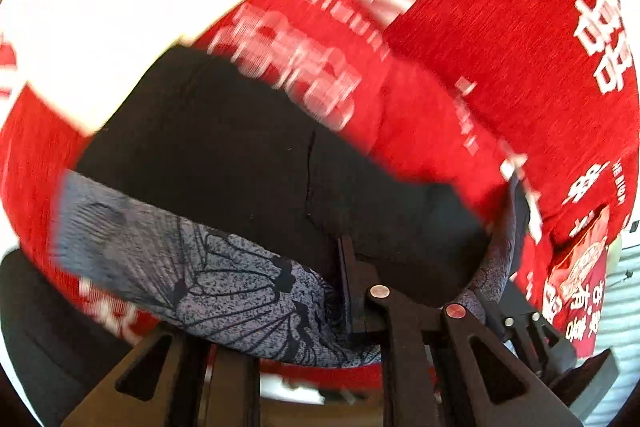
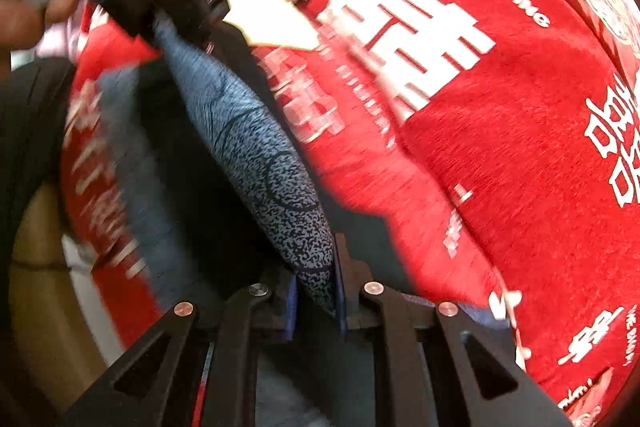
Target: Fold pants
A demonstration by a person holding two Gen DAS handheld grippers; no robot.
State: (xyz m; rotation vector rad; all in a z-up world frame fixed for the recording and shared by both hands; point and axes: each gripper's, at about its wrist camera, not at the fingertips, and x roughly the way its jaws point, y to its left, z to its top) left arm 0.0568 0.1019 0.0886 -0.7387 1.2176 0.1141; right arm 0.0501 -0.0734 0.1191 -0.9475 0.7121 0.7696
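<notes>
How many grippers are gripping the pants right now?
2. The right gripper pinches the grey patterned pants at the lower centre of its view. The left gripper clamps the same fabric; it also appears at the upper left of the right view.

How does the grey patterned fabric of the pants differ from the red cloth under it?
The grey speckled pants fabric is lifted and stretched; the red printed cloth lies spread flat. The pants fabric has dark line patterns; the red cloth has white characters. Both are soft textiles.
</notes>
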